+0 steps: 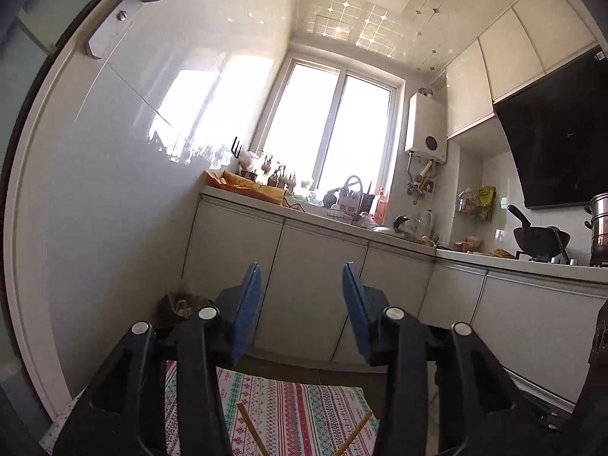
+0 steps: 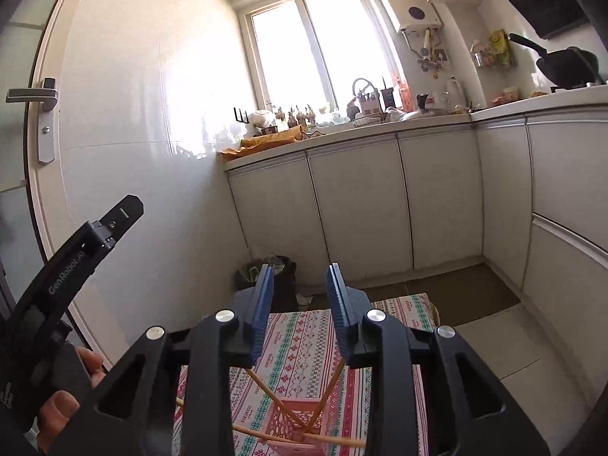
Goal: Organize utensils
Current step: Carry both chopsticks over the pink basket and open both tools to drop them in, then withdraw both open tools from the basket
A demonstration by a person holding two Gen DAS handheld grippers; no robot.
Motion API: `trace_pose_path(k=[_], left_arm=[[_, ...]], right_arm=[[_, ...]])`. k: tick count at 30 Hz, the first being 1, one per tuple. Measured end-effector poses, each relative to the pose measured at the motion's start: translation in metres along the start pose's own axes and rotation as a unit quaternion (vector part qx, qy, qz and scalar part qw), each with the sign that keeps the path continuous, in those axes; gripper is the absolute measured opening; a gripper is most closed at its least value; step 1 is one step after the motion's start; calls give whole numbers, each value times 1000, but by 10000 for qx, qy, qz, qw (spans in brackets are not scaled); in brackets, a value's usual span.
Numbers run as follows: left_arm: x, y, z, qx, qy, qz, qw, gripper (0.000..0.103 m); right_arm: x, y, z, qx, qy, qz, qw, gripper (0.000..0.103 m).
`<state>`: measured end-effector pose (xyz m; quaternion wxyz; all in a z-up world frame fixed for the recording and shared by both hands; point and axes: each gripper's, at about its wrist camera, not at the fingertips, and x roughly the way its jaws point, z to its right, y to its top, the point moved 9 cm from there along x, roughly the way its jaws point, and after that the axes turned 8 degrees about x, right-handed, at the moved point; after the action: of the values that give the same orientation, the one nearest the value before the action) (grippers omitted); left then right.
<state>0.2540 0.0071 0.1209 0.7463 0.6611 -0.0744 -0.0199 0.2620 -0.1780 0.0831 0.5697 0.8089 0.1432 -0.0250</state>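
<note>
Closest in, below the right gripper, a pink slatted basket stands on a patterned cloth, and several wooden chopsticks lean in and across it, two of them rising in a V toward the blue pads. The jaws stand apart with nothing between them; the sticks lie beneath, not touched by the pads. To the right gripper's left, a hand holds the black body of the left gripper, whose fingertips are out of this view.

In the left wrist view, the left gripper has its blue pads parted, the gap empty. Just below and behind its fingertips, two chopstick ends poke up over the same striped cloth.

Ahead of both grippers, past the cloth's far edge, a dark waste bin sits in the corner beside the white base cabinets. Above these runs a cluttered counter under a bright window. Farther right, a black wok and a steel pot stand on the hob. To the far left is a door with a metal handle.
</note>
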Motion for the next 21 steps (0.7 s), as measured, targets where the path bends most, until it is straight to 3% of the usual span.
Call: trace_pose_path(k=[3,6,8,11,12,21], left_arm=[[-8,7,0,45,12,-4,10000,44],[-17,12,-2,71,68,5,10000,55],[-24,14,-4,127,125,-7,9998,61],[-36,15,-7,241,253,-41,9994,81],[-41,15,-9,250,293,-37,9993,86],[-88,31,-13,387,315,-10,9988,95]], right_arm=[[-10,6,-2,29,-35,70,10000,34],[-21,14,-6,34,-69,148,9999,37],[-30,19,-9,80,-115,232,9996,60],[-47,29,-11,239,-114,416,9988,73],[-53,31,-11,259,-144,446,9986,74],[-98,34,-21,357,-193,560,9976,82]])
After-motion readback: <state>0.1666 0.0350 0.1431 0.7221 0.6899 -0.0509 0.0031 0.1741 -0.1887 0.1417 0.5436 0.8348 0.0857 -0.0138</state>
